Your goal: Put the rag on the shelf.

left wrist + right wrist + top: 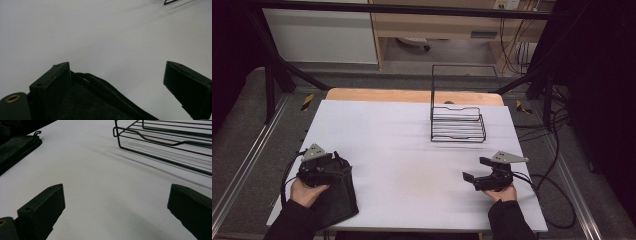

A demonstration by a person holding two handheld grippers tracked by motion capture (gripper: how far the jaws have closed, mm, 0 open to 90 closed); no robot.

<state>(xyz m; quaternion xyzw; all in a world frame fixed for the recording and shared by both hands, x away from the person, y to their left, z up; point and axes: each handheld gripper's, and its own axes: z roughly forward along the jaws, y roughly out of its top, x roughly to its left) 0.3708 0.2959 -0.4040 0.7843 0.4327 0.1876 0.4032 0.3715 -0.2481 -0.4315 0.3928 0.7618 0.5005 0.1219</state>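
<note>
A black fabric pouch (339, 197) lies flat at the table's front left corner. My left gripper (337, 167) rests over its top edge, held by a hand. In the left gripper view that gripper (117, 72) is open, and the pouch's strapped edge (100, 92) lies beside and below the left jaw without being pinched. My right gripper (475, 169) sits at the front right, open, with bare table between its jaws (116, 195). A black wire rack (457, 125) stands at the back right, ahead of the right gripper (162, 140). The pouch (17, 147) lies far off to the left.
The white table top (407, 150) has a wooden strip (377, 95) along its far edge. Cables (557, 195) trail off the right side. Metal frame bars (277, 70) flank the table.
</note>
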